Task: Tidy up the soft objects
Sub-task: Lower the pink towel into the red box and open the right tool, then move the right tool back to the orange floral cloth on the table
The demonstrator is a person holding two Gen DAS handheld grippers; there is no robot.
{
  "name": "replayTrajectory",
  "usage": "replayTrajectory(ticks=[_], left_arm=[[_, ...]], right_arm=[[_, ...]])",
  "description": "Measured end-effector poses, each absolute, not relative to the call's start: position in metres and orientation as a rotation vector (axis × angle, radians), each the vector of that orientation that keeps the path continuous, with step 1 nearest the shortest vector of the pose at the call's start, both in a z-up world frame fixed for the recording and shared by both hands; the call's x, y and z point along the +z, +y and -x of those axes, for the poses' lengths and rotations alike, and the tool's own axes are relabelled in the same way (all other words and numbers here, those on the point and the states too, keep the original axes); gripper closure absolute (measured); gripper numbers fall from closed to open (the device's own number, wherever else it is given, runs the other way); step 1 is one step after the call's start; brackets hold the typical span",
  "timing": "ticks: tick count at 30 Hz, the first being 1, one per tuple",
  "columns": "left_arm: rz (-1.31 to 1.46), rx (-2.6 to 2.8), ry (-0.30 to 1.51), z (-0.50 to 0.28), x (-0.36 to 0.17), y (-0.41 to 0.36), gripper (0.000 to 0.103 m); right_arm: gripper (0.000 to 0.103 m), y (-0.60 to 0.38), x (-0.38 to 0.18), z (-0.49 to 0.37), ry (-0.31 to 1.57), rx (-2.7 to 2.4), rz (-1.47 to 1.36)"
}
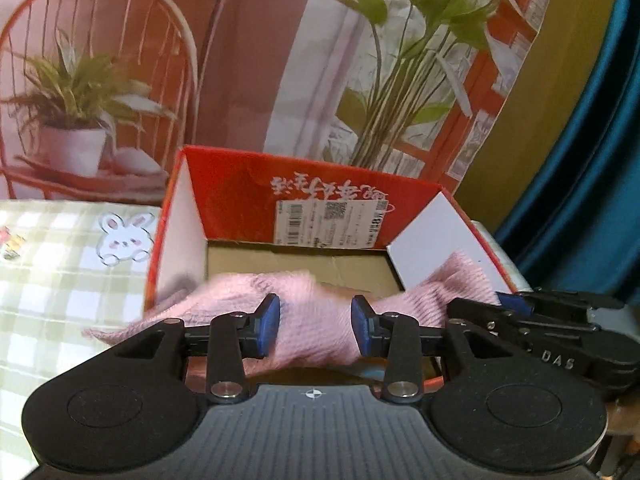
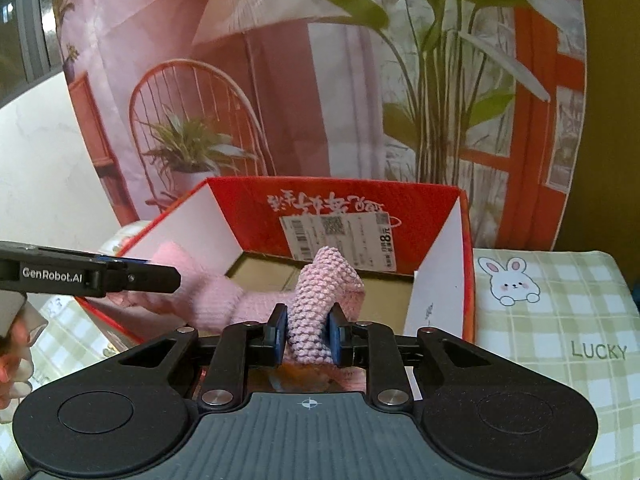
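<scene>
With both the left gripper [image 1: 315, 328] and right gripper [image 2: 308, 334] clamped on 1 pink knitted cloth [image 1: 316, 332] slung over the open red cardboard box [image 1: 320, 196], uneven release – 1 side first – could dump it outside.

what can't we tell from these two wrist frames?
- Pink knit, left wrist view: motion-blurred; whether the left gripper pinches it is unclear.
- Its lower end, right wrist view: hidden below the right gripper, which is clamped on it.
- Red box floor: partly covered by the knit in both views.
- Box label fine print: too small, upside down.
</scene>
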State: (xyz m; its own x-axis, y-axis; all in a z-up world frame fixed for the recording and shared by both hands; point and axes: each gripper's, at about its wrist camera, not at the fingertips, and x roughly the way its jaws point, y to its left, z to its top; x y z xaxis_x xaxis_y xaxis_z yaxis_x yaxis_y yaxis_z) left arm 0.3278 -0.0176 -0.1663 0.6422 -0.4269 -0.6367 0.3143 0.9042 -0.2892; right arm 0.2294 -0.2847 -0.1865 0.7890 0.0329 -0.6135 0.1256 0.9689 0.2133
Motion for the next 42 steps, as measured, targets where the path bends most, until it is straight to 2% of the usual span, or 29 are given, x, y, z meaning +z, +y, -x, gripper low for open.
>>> replayTrajectory(ticks=[3,4,7,9,11,13,15,17,19,29,37,42], left_arm=[[0.145,-0.446,0.767,-0.329,-0.168,-0.024,0.059],[0.128,-0.441,0.762,-0.327,-0.167,-0.027,0.054],[0.096,-0.422,0.730,-0.322,-0.162,-0.030,0.036],[0.069,-0.405,0.702,-0.316,-0.157,-0.030,0.028],[0.038,-0.378,0.675,-0.309,-0.150,-0.029,0.013],[0.017,-0.351,0.645,-0.301,-0.143,-0.027,0.003],[0.010,-0.326,0.628,-0.293,-0.138,-0.022,0.000],[-0.002,-0.289,0.635,-0.286,-0.134,-0.018,0.000],[-0.025,-0.250,0.642,-0.280,-0.132,-0.016,0.000],[-0.138,-0.158,0.531,-0.208,-0.124,-0.005,0.000],[-0.066,-0.171,0.577,-0.154,-0.135,0.007,0.000],[-0.009,-0.203,0.654,-0.131,-0.154,0.009,0.000]], right_arm=[[0.077,-0.285,-0.188,-0.228,0.660,-0.054,-0.258],[0.073,-0.285,-0.188,-0.227,0.659,-0.052,-0.258],[0.070,-0.282,-0.185,-0.224,0.654,-0.055,-0.235],[0.063,-0.282,-0.182,-0.221,0.643,-0.062,-0.223],[0.048,-0.281,-0.178,-0.218,0.625,-0.067,-0.218],[0.036,-0.278,-0.174,-0.213,0.604,-0.074,-0.206],[0.027,-0.275,-0.169,-0.208,0.591,-0.082,-0.185],[0.010,-0.271,-0.165,-0.203,0.583,-0.100,-0.163],[0.001,-0.268,-0.162,-0.197,0.568,-0.111,-0.155],[0.000,-0.244,-0.146,-0.148,0.483,-0.171,-0.164],[0.000,-0.219,-0.156,-0.097,0.464,-0.150,-0.243],[0.000,-0.199,-0.177,-0.068,0.519,-0.141,-0.255]])
